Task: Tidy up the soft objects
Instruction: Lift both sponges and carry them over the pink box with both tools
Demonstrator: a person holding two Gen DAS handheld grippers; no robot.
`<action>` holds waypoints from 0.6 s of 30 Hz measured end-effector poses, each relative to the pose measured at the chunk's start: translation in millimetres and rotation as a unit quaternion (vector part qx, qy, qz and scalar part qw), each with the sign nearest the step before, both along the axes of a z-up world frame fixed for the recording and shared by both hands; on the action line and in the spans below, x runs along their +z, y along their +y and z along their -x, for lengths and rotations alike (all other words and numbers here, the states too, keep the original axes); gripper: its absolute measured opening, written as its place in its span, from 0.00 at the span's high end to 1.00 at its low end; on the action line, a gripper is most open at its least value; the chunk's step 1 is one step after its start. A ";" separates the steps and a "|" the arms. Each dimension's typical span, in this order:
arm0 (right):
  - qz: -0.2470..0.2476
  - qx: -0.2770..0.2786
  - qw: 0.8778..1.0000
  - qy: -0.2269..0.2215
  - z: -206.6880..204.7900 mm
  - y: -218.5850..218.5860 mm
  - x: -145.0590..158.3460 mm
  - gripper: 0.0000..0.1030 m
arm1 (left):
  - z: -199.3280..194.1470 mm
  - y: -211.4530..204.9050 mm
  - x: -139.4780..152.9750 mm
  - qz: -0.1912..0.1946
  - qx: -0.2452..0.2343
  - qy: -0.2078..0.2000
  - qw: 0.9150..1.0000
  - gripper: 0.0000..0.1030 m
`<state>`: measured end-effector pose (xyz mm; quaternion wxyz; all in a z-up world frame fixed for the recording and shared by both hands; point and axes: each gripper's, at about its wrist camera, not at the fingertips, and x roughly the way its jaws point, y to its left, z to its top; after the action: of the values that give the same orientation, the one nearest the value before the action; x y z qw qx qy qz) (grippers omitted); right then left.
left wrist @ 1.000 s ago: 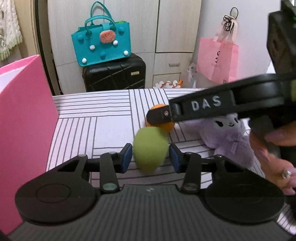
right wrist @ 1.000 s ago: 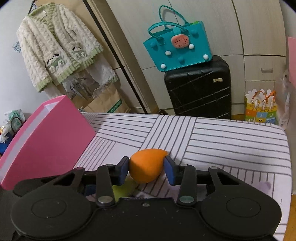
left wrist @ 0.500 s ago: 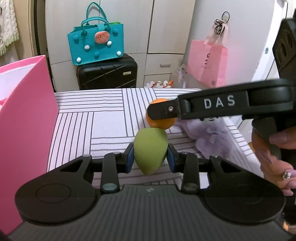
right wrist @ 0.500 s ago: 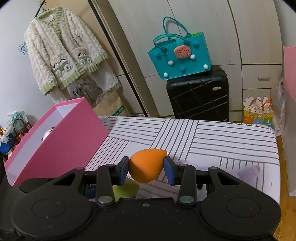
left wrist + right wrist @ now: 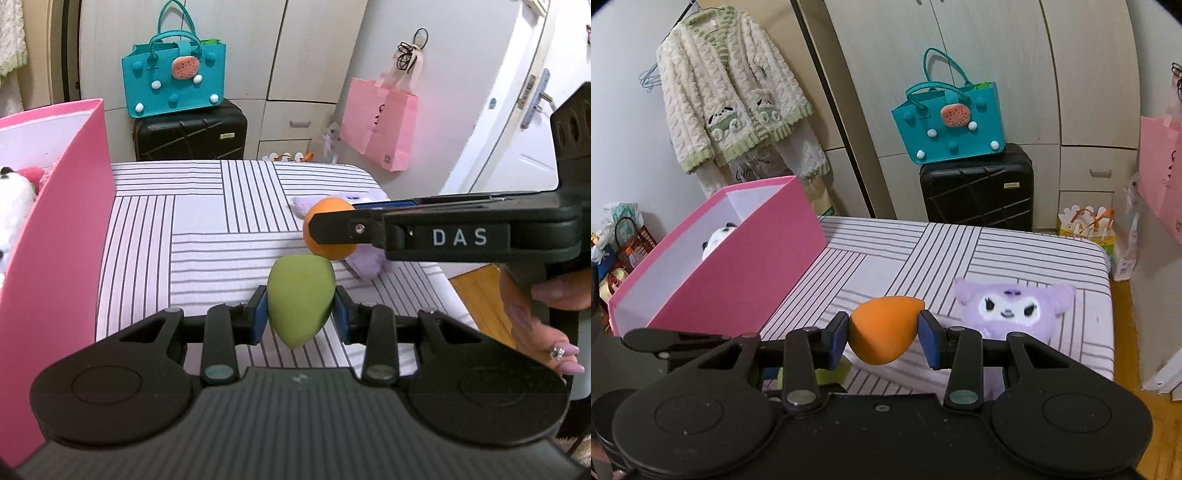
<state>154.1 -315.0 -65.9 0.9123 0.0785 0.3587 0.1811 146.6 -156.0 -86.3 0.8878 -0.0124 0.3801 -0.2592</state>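
**Left wrist view and right wrist view: one sponge in each gripper, above the striped table**

Left wrist view takes in the striped table [image 5: 192,236] from its near edge, with the tall wall of the pink box [image 5: 55,221] filling the left side. A white-and-black plush [image 5: 11,206] with something red beside it peeks over that wall. From the right wrist view the same pink box [image 5: 738,273] stands open-topped at the table's left, and the plush [image 5: 716,236] lies inside it.

Only the right wrist view shows the face of the purple plush [image 5: 1008,310], lying on the table near its right edge. In the left wrist view that purple plush [image 5: 365,258] is mostly hidden behind the other gripper's arm.

The left gripper [image 5: 299,314] pinches a green egg-shaped sponge [image 5: 299,299], pointed end down, both blue pads pressed against its sides, clear of the cloth. The right gripper [image 5: 882,334] clamps an orange sponge [image 5: 882,328] the same way. From the left wrist view, that orange sponge [image 5: 328,232] sits just behind the green one, and a hand [image 5: 543,321] with painted nails and a ring grips the right tool's handle.
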 end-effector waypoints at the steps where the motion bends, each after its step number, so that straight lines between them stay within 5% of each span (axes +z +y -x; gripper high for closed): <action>1: 0.003 0.000 1.000 -0.001 4.7 0.9 1.0 0.55 | 3.5 1.6 1.2 0.000 -0.002 0.000 1.000 0.66; 18: 0.052 0.027 0.998 0.017 59.0 17.1 5.2 0.55 | 37.4 33.0 15.0 -0.041 -0.073 0.035 0.996 0.66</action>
<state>95.1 -297.9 -60.7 0.9036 0.0247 0.3852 0.1855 109.2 -123.0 -71.3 0.8527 0.0427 0.4208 -0.3067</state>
